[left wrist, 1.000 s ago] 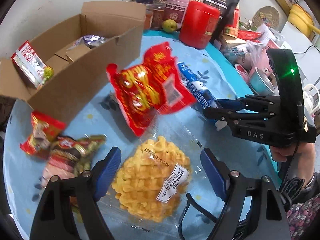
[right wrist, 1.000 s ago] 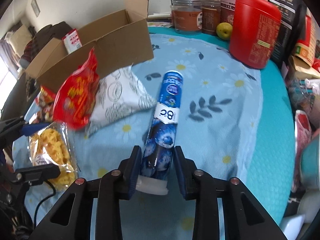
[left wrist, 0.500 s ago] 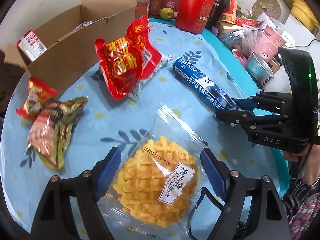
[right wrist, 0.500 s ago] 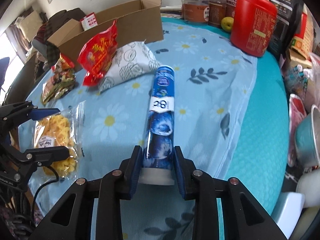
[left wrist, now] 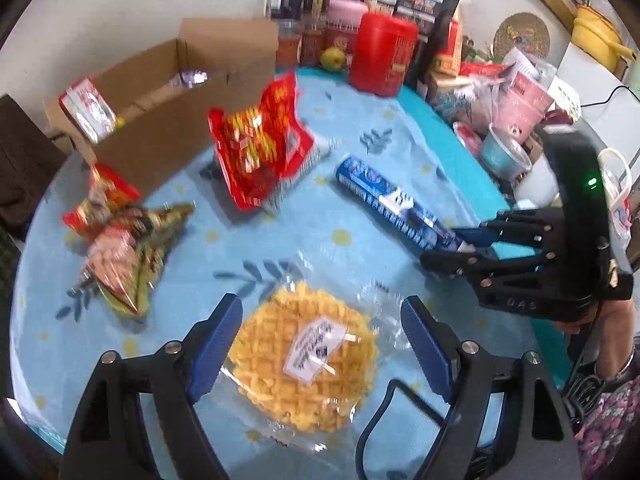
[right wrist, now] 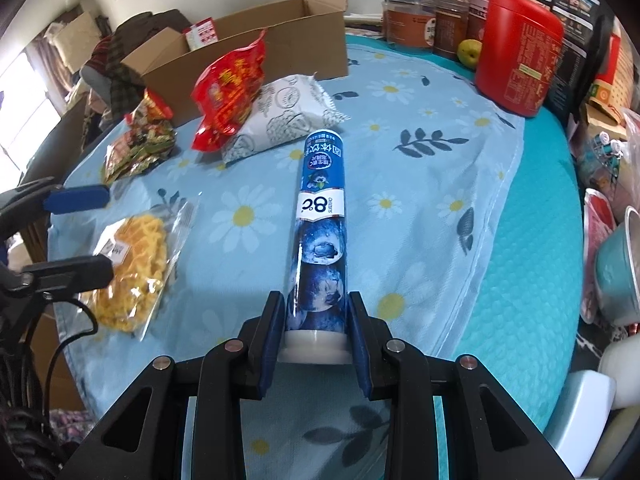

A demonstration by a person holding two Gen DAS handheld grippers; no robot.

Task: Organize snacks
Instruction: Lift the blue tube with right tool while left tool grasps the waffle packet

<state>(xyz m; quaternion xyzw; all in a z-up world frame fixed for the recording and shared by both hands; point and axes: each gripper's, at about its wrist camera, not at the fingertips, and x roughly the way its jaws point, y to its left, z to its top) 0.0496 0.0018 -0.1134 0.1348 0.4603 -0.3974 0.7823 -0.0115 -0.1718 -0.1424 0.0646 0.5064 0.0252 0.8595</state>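
A clear pack with a yellow waffle (left wrist: pixel 304 360) sits between the blue pads of my left gripper (left wrist: pixel 320 308), which is closed wide on its sides just above the daisy tablecloth (left wrist: pixel 280 232). The right wrist view shows that waffle pack (right wrist: pixel 132 264) sticking out past the left gripper (right wrist: pixel 106 234). My right gripper (right wrist: pixel 316 300) is shut on the white-capped end of a blue tube (right wrist: pixel 320 208), which points away toward the box. From the left wrist, the blue tube (left wrist: pixel 384 200) and right gripper (left wrist: pixel 444 246) are at the right.
An open cardboard box (left wrist: pixel 168 92) holding a few packets stands at the back left. A red bag (right wrist: pixel 228 92) leans on a white bag (right wrist: pixel 280 116). Green and red packs (left wrist: pixel 120 252) lie left. A red canister (right wrist: pixel 516 52), jars and bowls crowd the back and right.
Both grippers have drawn back from the box toward the near edge. The blue tube and the waffle pack came along with them. Neither grip has changed.
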